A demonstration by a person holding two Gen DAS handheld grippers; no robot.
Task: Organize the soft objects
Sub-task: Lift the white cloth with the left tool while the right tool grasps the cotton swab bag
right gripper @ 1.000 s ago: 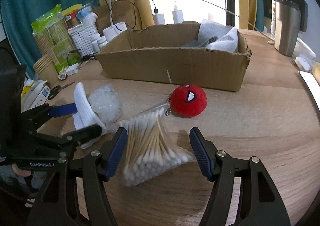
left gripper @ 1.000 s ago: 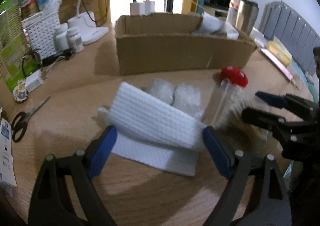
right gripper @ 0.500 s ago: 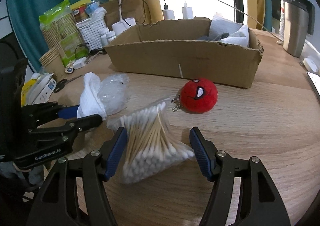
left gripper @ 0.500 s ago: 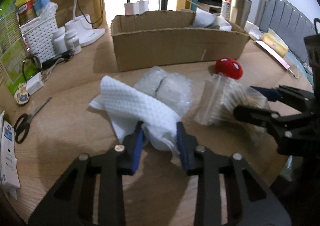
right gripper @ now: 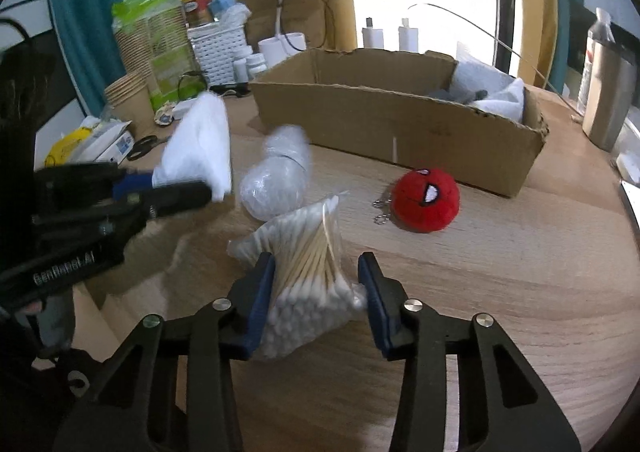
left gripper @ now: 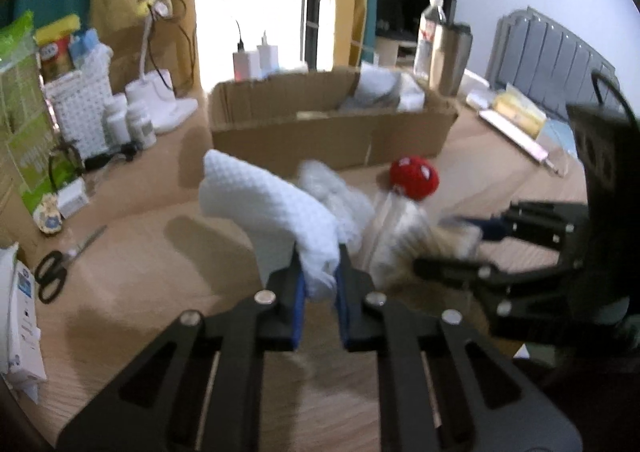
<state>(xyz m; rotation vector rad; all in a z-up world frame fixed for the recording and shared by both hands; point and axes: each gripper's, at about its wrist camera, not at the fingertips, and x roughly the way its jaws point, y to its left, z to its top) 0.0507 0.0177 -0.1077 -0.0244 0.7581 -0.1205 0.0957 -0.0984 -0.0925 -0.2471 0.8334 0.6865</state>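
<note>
My left gripper (left gripper: 320, 272) is shut on a white waffle cloth (left gripper: 272, 203), which hangs bunched above the wooden table; the cloth (right gripper: 200, 139) also shows at the left of the right wrist view. My right gripper (right gripper: 316, 284) is closing on a clear bag of cotton swabs (right gripper: 312, 252); both blue pads touch the bag and squeeze it upright. A plastic-wrapped bundle of cotton (right gripper: 276, 179) lies just behind the swabs. A red plush ball with a keyring (right gripper: 426, 199) sits in front of the cardboard box (right gripper: 400, 123), which holds white and grey cloths.
Scissors (left gripper: 52, 276), pill bottles (left gripper: 136, 123) and a white basket (left gripper: 80, 103) crowd the table's left side. Paper cups (right gripper: 128, 99) stand at the far left. A steel tumbler (right gripper: 608, 91) stands to the right of the box.
The left jaws went from wide around the cloth to shut on it, and lifted it off the table. The right jaws narrowed onto the swab bag, which now stands taller.
</note>
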